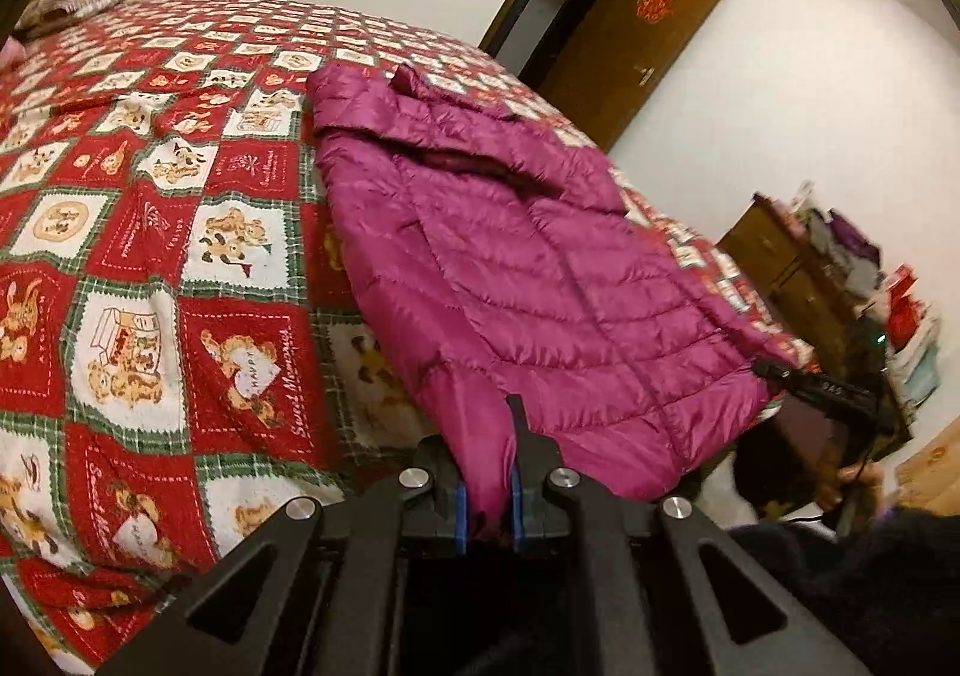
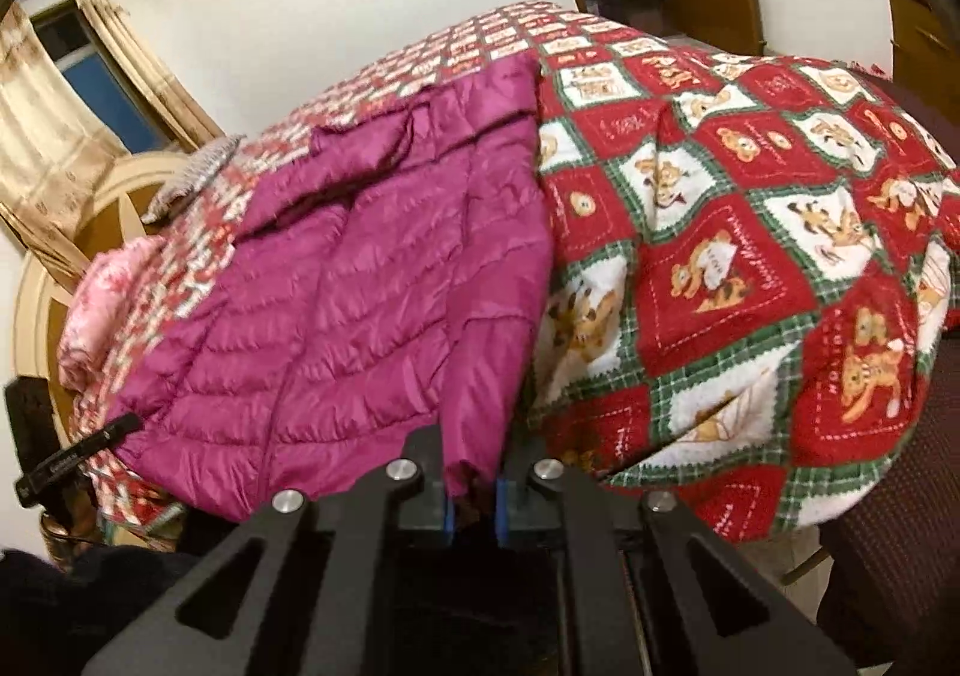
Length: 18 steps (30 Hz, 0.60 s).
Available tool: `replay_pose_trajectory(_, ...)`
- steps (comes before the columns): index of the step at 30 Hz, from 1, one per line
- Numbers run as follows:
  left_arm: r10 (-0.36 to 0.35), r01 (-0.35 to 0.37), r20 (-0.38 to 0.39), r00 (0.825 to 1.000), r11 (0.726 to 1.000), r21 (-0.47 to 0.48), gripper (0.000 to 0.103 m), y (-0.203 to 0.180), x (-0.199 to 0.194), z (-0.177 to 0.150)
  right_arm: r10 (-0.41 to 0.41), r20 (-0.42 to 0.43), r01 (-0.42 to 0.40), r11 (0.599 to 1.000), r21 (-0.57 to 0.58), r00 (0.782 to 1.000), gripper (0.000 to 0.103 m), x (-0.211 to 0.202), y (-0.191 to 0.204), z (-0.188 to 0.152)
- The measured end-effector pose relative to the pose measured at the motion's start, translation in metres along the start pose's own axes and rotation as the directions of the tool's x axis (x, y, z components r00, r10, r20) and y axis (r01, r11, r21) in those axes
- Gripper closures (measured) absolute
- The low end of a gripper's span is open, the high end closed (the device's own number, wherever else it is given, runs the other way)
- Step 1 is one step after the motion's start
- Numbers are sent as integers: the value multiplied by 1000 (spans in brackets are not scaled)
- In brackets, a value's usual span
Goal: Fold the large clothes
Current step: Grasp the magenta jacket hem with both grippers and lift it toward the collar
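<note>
Left wrist view: left gripper (image 1: 489, 496) clamped tight on the near hem corner of the magenta quilted puffer jacket (image 1: 510, 268), spread flat across the red teddy-bear patchwork bedspread (image 1: 150, 256), with the right gripper (image 1: 828, 388) pinching the far hem corner. Right wrist view: right gripper (image 2: 474, 502) closed on its hem corner of the jacket (image 2: 360, 280), left gripper (image 2: 78, 454) biting the opposite corner, bedspread (image 2: 750, 256) running off to the right.
</note>
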<state>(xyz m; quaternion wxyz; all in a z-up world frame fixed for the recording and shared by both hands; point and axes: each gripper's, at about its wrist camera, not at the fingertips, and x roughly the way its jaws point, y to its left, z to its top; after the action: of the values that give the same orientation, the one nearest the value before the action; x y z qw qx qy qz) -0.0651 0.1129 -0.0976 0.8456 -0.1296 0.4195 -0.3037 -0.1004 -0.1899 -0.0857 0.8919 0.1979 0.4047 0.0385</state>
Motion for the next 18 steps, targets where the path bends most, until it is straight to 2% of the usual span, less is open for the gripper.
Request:
replay_pose_trajectory(5,-33,32,22,999,999,29,95,-4,-21,2,-8,18,8,1000,-10,1000,93,-18,2,1)
replay_pose_trajectory(9,-57,52,66,996,996,65,95,-14,-34,16,38,47,-39,999,20,998,93,-25,1,8)
replay_pose_trajectory(12,-70,64,100,993,996,60,94,-13,-36,31,37,70,-38,999,5,997,93,-28,5,19)
replay_pose_trajectory(16,-15,10,103,995,999,47,94,-7,-23,55,62,92,-65,998,22,994,93,-26,2,37)
replay_pose_trajectory(18,-9,6,102,995,1000,28,94,-4,-17,67,73,101,-76,997,33,992,93,-22,0,49)
